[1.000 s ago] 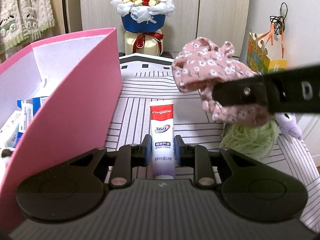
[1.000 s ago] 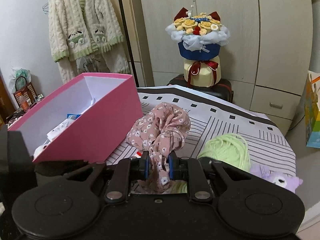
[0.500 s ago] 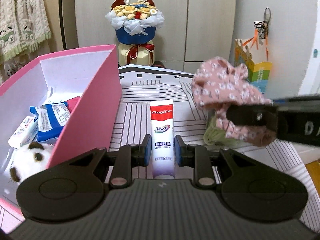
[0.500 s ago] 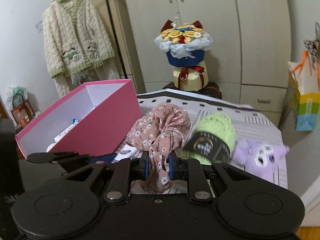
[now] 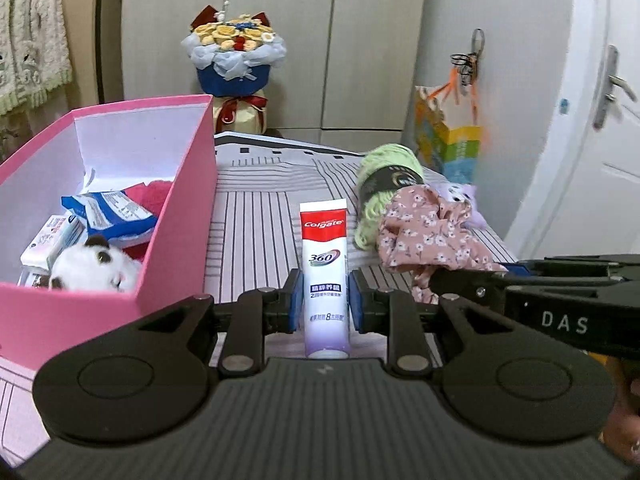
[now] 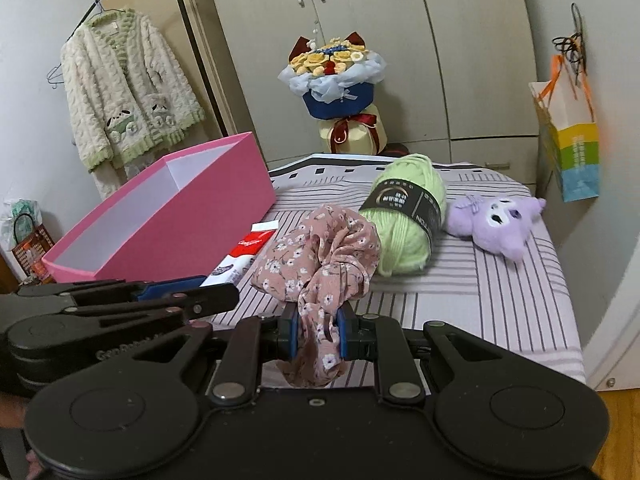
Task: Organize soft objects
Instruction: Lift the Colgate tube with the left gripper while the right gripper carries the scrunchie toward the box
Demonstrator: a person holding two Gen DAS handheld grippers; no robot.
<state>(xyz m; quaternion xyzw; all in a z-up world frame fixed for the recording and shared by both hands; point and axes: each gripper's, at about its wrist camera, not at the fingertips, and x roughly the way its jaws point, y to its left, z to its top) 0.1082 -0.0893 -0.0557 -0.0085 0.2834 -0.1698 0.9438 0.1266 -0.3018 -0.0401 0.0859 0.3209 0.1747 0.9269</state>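
Note:
My left gripper (image 5: 324, 304) is shut on a white and red toothpaste tube (image 5: 324, 264), which stands upright between its blue pads. A pink floral cloth (image 6: 324, 248) is bunched in front of my right gripper (image 6: 318, 330), which is shut on its lower end. In the left wrist view the same cloth (image 5: 428, 232) hangs at the right. The pink box (image 5: 176, 216) stands to the left with a panda plush (image 5: 92, 268) and a blue packet (image 5: 108, 212) inside. A green yarn ball (image 6: 408, 216) and a purple plush (image 6: 496, 224) lie on the striped table.
A flower bouquet (image 6: 334, 80) stands behind the table against the cupboards. A colourful paper bag (image 6: 572, 148) hangs on the right wall beside a white door (image 5: 580, 140). A knitted cardigan (image 6: 124, 92) hangs at the left. The table's right edge (image 6: 568, 300) drops to the floor.
Both grippers have drawn back and swung rightward from the box, each keeping its hold. The right gripper with the cloth has sunk lower. The yarn and the purple plush now show in full.

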